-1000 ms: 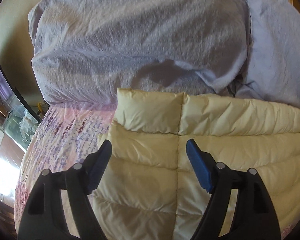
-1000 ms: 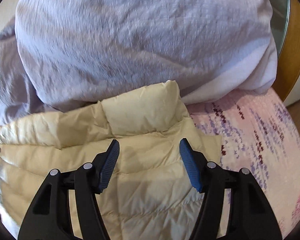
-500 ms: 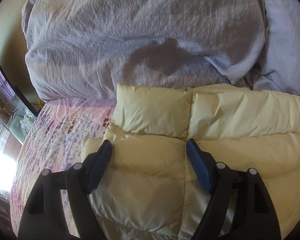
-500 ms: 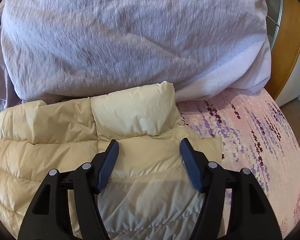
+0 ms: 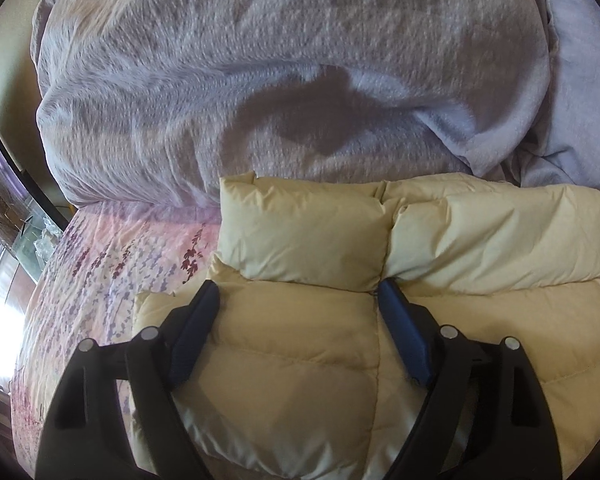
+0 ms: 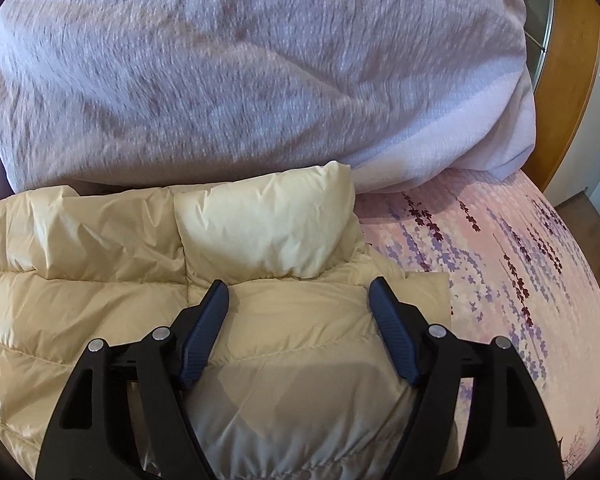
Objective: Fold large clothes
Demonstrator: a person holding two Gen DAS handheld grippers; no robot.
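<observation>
Left wrist view: left tongs [image 5: 298,294] spread wide, released, over the cream puffer jacket [image 5: 300,236] on the floral bed [image 5: 100,264]; lilac duvet [image 5: 260,80] at 12 o'clock. Right tongs [image 6: 298,292] likewise released above it.

A cream-yellow quilted puffer jacket [image 5: 300,344] lies spread flat on the bed, directly ahead of and beneath the left hand-held gripper [image 5: 298,308], its fabric passing between the spread fingers. Its puffy raised end panel [image 5: 304,232] sits just beyond the fingertips. Seen past the right hand-held gripper [image 6: 298,304], the same jacket [image 6: 100,300] stretches off to the left, its corner panel [image 6: 268,224] plump and lightly creased.
</observation>
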